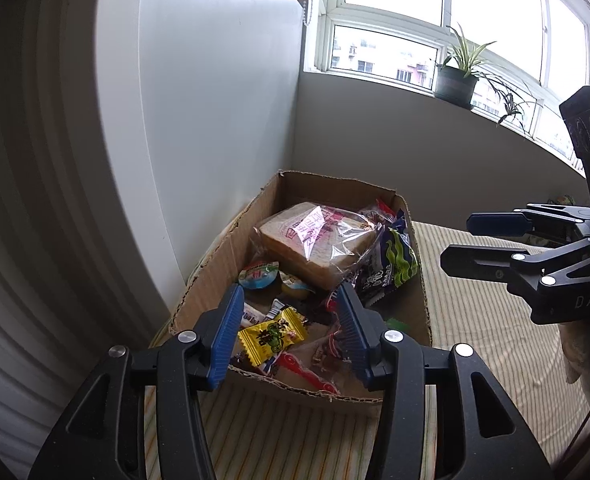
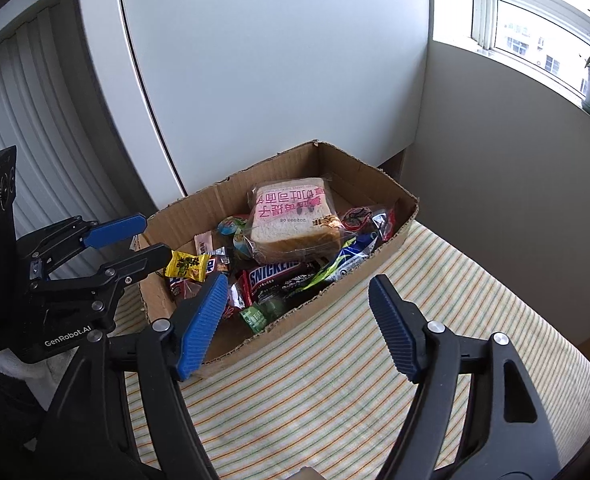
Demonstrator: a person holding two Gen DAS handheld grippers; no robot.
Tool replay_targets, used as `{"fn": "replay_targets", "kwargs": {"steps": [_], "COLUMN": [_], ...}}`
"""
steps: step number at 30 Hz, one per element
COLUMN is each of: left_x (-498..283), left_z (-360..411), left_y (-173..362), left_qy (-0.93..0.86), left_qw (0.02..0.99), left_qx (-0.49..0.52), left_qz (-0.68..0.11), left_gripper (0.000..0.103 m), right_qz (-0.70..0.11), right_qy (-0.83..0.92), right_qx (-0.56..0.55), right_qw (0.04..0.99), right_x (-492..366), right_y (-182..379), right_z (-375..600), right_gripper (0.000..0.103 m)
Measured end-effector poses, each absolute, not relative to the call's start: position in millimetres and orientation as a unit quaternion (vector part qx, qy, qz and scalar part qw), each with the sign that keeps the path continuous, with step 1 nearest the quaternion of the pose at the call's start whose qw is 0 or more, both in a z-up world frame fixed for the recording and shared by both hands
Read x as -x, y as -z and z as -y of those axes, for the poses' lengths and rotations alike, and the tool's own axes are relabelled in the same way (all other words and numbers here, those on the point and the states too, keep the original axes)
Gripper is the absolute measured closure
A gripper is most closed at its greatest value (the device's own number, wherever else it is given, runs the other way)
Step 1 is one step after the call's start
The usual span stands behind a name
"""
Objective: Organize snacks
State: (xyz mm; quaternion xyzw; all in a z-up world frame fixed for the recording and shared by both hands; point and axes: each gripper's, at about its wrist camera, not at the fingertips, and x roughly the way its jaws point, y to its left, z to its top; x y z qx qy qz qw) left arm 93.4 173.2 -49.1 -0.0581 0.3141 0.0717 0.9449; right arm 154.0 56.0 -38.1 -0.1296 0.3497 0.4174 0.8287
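Snacks sit piled in an open cardboard box (image 2: 379,196) on a striped cloth (image 2: 335,392), box pushed into the corner by a white panel (image 2: 275,60). Bagged bread slices (image 2: 295,220) with pink print lie on top toward the back; Snickers pack (image 2: 275,276) just in front; yellow candy (image 1: 273,336) at the near-left end; jelly cups (image 1: 259,274) beside the bread; green-and-dark packet (image 1: 391,268) against the right wall. My left tool (image 1: 287,336) hovers over the box's near end, released, blue pads apart, yellow candy seen between them but untouched. My right tool (image 2: 299,328) is released too, wide apart, nothing in it, near the box's front wall. Potted plant (image 1: 457,76) on the window ledge.
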Motion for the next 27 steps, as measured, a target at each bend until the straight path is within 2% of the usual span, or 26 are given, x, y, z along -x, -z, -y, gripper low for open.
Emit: {"fn": "replay_targets", "kwargs": {"steps": [5, 7, 8, 9, 27], "left_x": [-87.6, -85.9, -84.8, -84.0, -87.4], "left_z": [-163.3, -158.8, -156.4, -154.4, -149.5], "left_y": [44.1, 42.7, 42.1, 41.8, 47.4], "left_qy": [-0.075, -0.078, -0.081, -0.084, -0.126], "left_qw": [0.949, 0.951, 0.951, 0.952, 0.945], "left_qx": [0.057, 0.053, 0.05, 0.046, 0.037], "left_qz": [-0.3, -0.296, -0.293, -0.292, -0.299], "left_gripper": [0.038, 0.032, 0.032, 0.031, 0.031], "right_qz": [-0.312, -0.296, -0.29, -0.288, -0.264], "right_qy": [-0.4, -0.398, -0.399, -0.401, -0.4], "right_qx": [0.113, 0.105, 0.1, 0.096, 0.067], "right_qw": [0.854, 0.862, 0.864, 0.865, 0.875], "right_x": [-138.5, -137.6, -137.9, -138.7, -156.0], "right_y": [27.2, 24.9, 24.9, 25.4, 62.6], "right_z": [-40.9, -37.5, -36.4, -35.8, -30.2], "right_gripper": [0.026, 0.022, 0.017, 0.016, 0.016]}}
